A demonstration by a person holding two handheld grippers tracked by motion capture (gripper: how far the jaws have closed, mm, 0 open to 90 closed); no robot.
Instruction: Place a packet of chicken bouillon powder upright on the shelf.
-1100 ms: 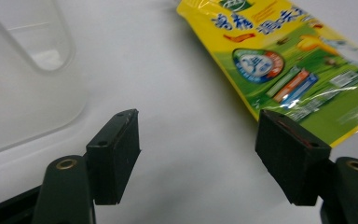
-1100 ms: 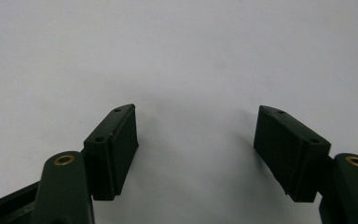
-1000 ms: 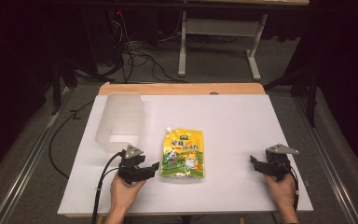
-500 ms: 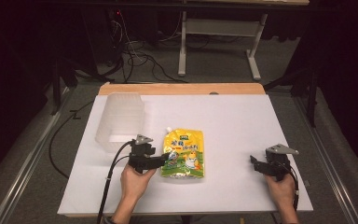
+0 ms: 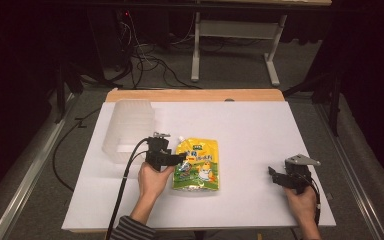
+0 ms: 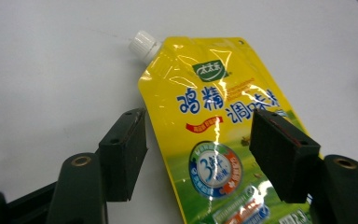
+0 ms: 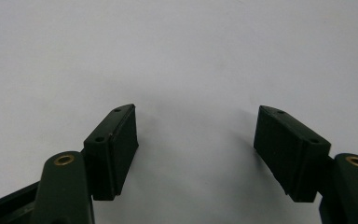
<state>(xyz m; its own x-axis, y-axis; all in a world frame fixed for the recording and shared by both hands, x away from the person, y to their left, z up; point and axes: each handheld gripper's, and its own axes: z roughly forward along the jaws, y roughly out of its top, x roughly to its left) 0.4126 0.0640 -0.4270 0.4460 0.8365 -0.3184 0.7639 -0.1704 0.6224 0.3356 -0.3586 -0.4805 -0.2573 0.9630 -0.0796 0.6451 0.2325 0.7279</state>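
Observation:
A yellow and green spouted pouch [image 5: 198, 164] with a white cap lies flat on the white table [image 5: 250, 130]. My left gripper [image 5: 180, 159] hovers over the pouch's left edge, jaws open. In the left gripper view the pouch [image 6: 223, 135] runs between the open jaws of that gripper [image 6: 198, 151], its white cap [image 6: 142, 44] pointing away. My right gripper [image 5: 275, 176] rests open near the table's front right, apart from the pouch. The right gripper view has its open jaws [image 7: 196, 149] over bare white table.
A translucent plastic container [image 5: 129, 131] stands on the table's left side, just behind my left gripper. A wooden strip [image 5: 195, 95] edges the far side. Cables and a desk frame [image 5: 235, 40] lie on the floor beyond.
My left gripper has moved forward and right, from the table's front left up onto the pouch's left edge. The right gripper has stayed put.

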